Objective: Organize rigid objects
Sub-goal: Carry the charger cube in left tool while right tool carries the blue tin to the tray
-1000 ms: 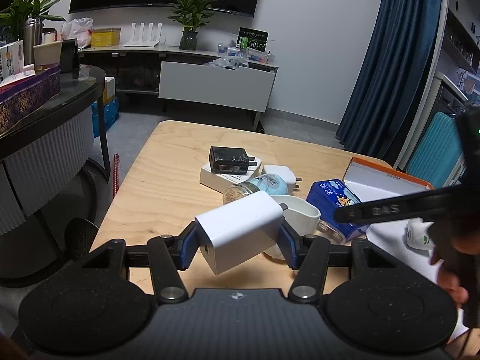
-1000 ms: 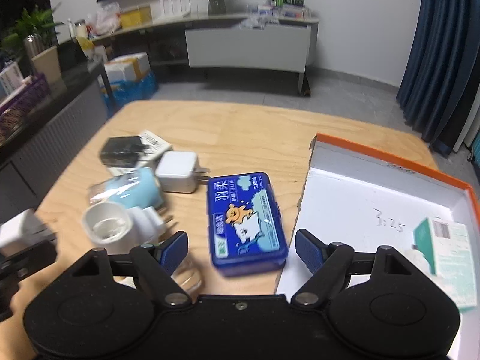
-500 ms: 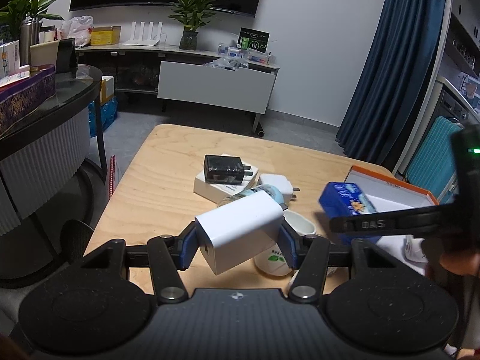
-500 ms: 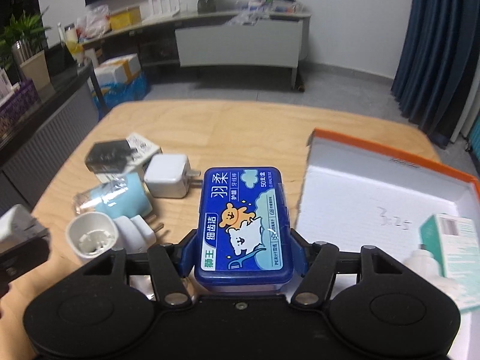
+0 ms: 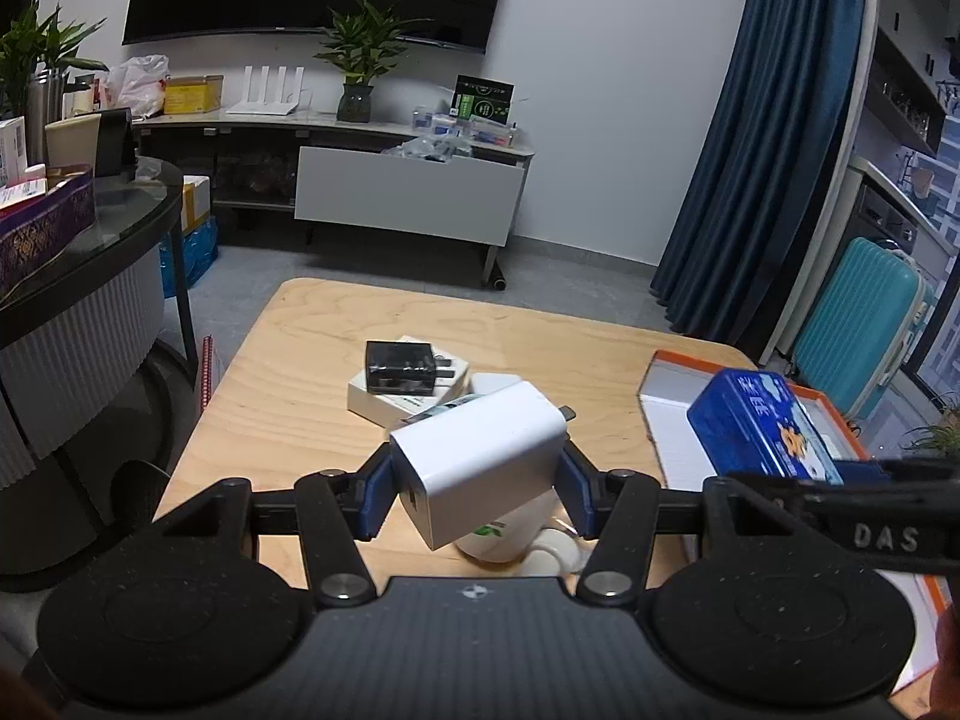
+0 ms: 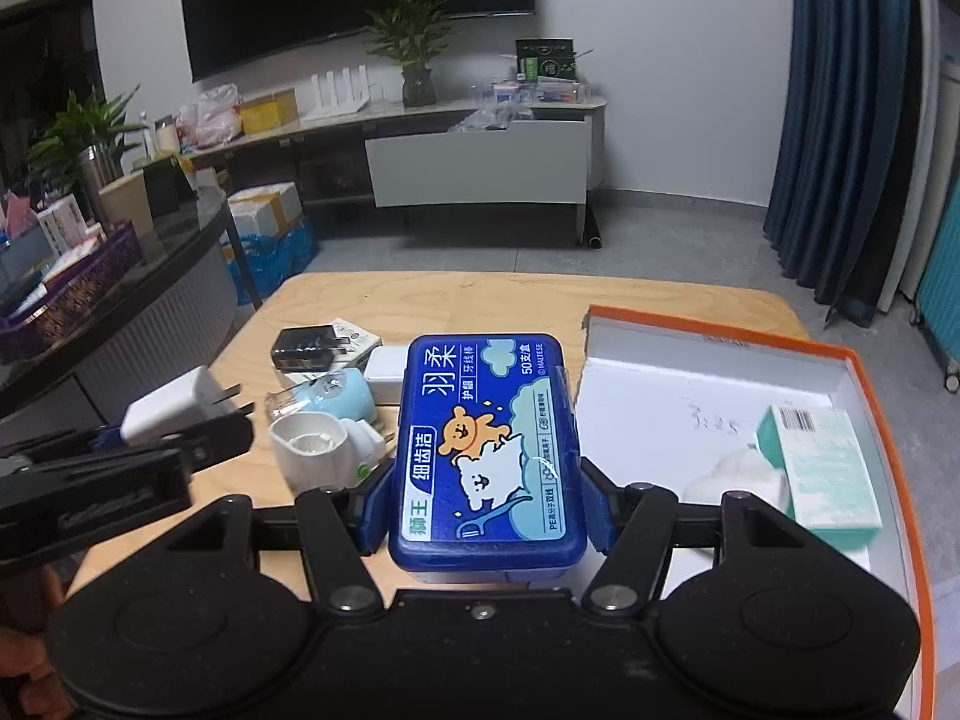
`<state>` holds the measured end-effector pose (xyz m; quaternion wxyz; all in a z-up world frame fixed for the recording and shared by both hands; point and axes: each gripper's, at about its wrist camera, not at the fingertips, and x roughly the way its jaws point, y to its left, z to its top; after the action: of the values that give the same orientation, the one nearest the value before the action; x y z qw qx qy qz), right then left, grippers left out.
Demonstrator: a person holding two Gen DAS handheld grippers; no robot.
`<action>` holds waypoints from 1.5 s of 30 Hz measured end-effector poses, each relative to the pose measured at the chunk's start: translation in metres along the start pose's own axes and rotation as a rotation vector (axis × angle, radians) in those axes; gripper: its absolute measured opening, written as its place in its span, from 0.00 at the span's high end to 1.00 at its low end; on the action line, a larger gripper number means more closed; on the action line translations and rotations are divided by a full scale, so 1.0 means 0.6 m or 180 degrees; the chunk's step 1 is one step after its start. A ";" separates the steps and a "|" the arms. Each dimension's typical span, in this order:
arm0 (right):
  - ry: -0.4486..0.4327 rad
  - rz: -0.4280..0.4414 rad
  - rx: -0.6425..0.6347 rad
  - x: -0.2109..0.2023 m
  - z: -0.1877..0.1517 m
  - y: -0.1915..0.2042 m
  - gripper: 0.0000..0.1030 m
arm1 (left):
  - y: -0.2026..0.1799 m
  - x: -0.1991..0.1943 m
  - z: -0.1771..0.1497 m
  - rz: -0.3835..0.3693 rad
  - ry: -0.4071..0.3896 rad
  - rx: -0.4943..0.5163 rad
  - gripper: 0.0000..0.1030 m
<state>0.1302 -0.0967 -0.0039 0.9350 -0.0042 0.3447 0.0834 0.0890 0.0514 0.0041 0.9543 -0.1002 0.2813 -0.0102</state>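
Note:
My left gripper (image 5: 477, 495) is shut on a white wall charger (image 5: 480, 450) and holds it above the wooden table (image 5: 288, 396). The charger also shows in the right wrist view (image 6: 171, 402). My right gripper (image 6: 486, 507) is shut on a blue floss-pick box (image 6: 489, 450) and holds it lifted near the left edge of the orange-rimmed white tray (image 6: 678, 372). The blue box also shows in the left wrist view (image 5: 759, 426) above the tray (image 5: 666, 414).
On the table lie a black charger (image 5: 399, 367) on a white box (image 5: 384, 405), a small white charger (image 6: 384, 367), a light-blue bottle (image 6: 333, 399) and a white cup-shaped plug device (image 6: 312, 447). A teal carton (image 6: 822, 468) and a white item (image 6: 741, 477) lie in the tray.
My right gripper closed on the blue floss-pick box and lifted it off the table, toward the tray. My left gripper kept hold of the white charger and rose slightly.

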 end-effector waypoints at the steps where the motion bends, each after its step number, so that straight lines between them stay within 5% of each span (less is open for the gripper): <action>1: -0.0017 -0.0016 -0.0001 -0.008 -0.003 0.001 0.30 | -0.002 -0.002 0.000 -0.0004 -0.0007 0.0011 0.46; 45: -0.0224 -0.0241 0.0281 -0.114 -0.047 -0.056 0.30 | -0.084 -0.017 -0.015 -0.0321 0.0017 0.0338 0.46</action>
<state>0.0663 -0.1421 0.0168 0.9483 0.0270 0.3145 0.0327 0.0775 0.0011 0.0120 0.9558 -0.0635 0.2776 -0.0734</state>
